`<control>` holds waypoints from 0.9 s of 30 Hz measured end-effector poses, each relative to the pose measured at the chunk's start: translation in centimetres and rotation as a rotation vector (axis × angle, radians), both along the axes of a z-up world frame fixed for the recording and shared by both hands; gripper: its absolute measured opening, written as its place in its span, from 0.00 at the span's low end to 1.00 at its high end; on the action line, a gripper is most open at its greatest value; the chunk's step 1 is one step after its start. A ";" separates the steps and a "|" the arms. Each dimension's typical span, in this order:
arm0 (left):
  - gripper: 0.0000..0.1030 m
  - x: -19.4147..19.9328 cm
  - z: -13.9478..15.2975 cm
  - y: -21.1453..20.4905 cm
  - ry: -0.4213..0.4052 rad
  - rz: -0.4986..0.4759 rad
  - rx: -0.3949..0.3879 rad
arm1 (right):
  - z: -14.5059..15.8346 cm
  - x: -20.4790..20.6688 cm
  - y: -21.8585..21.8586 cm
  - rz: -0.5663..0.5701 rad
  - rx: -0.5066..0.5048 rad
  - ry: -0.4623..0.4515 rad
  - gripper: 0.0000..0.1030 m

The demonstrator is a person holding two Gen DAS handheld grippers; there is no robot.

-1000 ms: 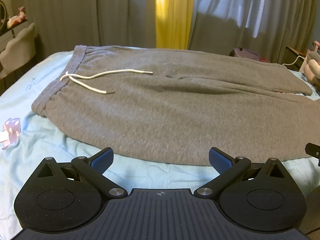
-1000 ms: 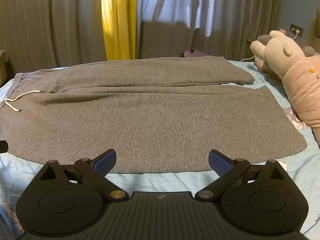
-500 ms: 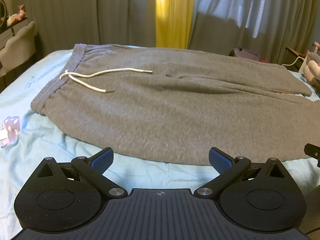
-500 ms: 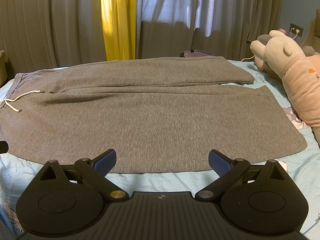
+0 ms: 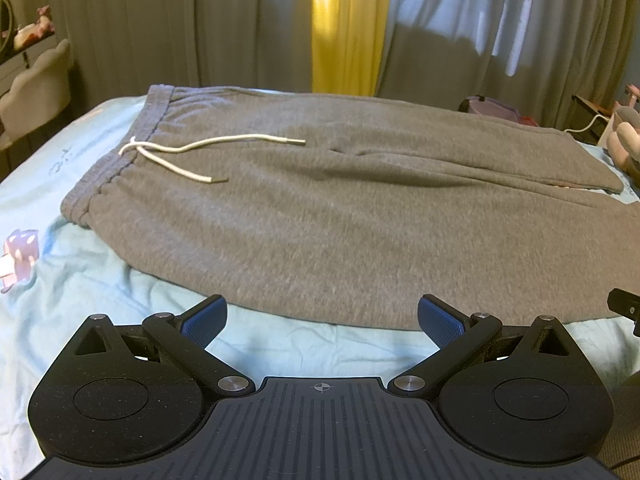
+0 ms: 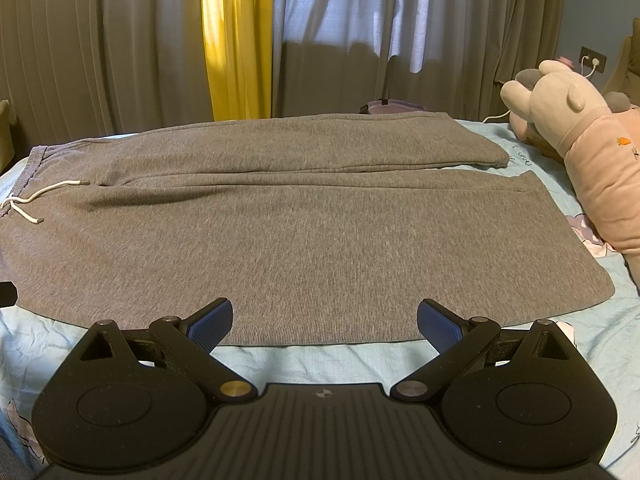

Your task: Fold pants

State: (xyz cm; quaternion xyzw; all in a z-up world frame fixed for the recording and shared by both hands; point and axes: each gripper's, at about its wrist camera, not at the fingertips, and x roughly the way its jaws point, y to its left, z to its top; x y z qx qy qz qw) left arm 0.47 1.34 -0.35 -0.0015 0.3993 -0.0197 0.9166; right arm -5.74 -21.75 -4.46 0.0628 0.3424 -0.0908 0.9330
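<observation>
the grey pants [image 5: 340,208] lie spread flat across the bed [image 5: 80,280], on a light blue sheet, with the waistband [image 5: 108,168] to the left and both legs running to the right. the far leg [image 6: 320,140] lies alongside the near leg [image 6: 320,248], their inner edges touching along most of the length. a white drawstring [image 5: 192,152] trails from the waistband over the front of the pants. the left gripper [image 5: 320,318] hangs just before the near edge of the pants toward the waist end, its blue-padded fingers [image 5: 206,316] spread wide with nothing between them. the right gripper [image 6: 324,320] sits before the near edge of the near leg, its fingers [image 6: 438,322] likewise wide apart and empty. a pink and cream plush toy [image 6: 580,152] lies on the bed by the leg cuffs. curtains [image 6: 240,40] hang behind the bed.
</observation>
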 end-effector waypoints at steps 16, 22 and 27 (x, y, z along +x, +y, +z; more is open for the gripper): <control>1.00 0.0 -0.1 0.1 0.005 0.006 -0.005 | 0.0 0.0 0.1 0.001 0.003 -0.001 0.96; 1.00 0.1 -0.1 0.2 0.009 0.008 -0.008 | -0.1 0.0 0.1 -0.001 0.008 0.001 0.96; 1.00 0.1 0.0 0.3 0.015 0.010 -0.010 | -0.1 0.0 0.1 -0.001 0.015 0.001 0.96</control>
